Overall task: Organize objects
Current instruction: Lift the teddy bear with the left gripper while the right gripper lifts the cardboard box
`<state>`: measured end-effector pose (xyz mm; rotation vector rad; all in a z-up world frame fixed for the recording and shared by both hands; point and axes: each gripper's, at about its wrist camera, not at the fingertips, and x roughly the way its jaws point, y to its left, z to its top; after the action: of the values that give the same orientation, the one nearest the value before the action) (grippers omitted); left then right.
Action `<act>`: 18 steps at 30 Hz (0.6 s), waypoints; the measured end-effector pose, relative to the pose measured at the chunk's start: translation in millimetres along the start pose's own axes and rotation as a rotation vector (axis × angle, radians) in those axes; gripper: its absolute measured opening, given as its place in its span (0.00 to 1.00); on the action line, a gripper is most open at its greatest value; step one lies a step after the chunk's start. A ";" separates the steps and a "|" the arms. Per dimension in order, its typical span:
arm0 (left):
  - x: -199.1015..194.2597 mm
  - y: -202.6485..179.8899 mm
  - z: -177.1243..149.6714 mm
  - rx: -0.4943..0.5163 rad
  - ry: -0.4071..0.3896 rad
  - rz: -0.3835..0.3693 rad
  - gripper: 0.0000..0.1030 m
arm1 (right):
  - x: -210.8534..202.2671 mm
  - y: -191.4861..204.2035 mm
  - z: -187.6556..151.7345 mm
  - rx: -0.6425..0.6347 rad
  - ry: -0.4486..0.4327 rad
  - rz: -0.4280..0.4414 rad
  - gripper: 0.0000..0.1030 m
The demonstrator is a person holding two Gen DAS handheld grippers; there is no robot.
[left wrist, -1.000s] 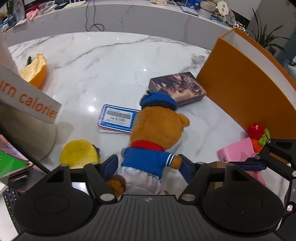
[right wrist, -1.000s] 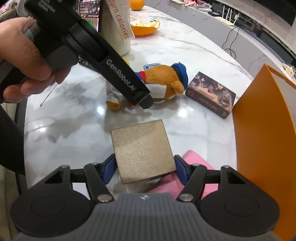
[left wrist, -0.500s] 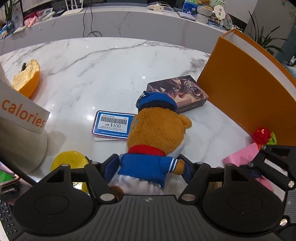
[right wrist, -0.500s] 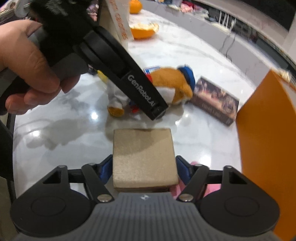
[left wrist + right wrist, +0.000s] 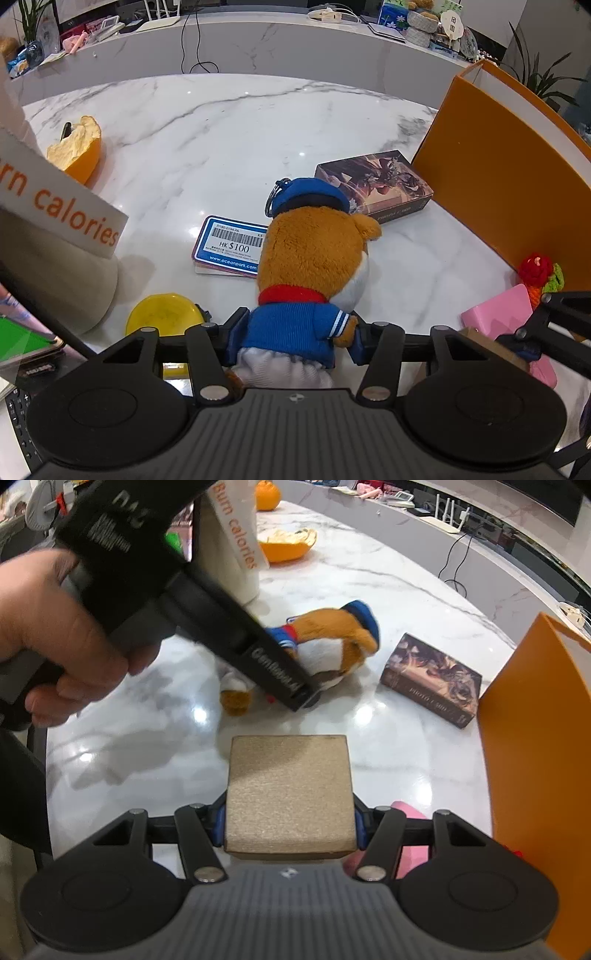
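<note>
Since the left gripper (image 5: 293, 341) has just been closing its jaws on the plush bear (image 5: 314, 266) lying head-up mid-frame, while the right gripper (image 5: 290, 825) clamps a tan block (image 5: 290, 794), the orange bin (image 5: 509, 177) sits upper right.

Black handheld left gripper (image 5: 293, 338) had blue finger pads (image 5: 236, 338), ribbed grey housing, silver screws; white "GenRobot.AI" lettering ran along its arm above the marble table (image 5: 388, 602).
</note>
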<state>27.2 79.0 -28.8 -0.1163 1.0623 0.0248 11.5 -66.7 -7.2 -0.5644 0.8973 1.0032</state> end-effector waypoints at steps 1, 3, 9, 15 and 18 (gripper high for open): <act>-1.3 0.0 -0.3 -0.002 -0.002 0.001 0.59 | -1.2 -0.8 0.6 0.003 -0.004 0.000 0.59; -4.6 -0.4 -0.2 -0.003 -0.007 0.001 0.58 | -4.6 -1.1 1.8 0.007 -0.012 -0.002 0.59; -15.4 -2.7 1.3 -0.003 -0.035 0.000 0.57 | -14.2 -7.0 6.4 0.027 -0.045 -0.011 0.59; -21.7 0.6 -0.1 -0.023 -0.058 0.016 0.55 | -30.1 -15.4 13.4 0.067 -0.101 -0.030 0.59; -31.9 0.7 -1.4 -0.025 -0.087 0.022 0.54 | -40.0 -21.3 14.8 0.086 -0.137 -0.044 0.59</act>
<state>10.4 80.6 -1.7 -0.1247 0.9764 0.0627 26.4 -83.8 34.8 -0.4355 0.7991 0.9477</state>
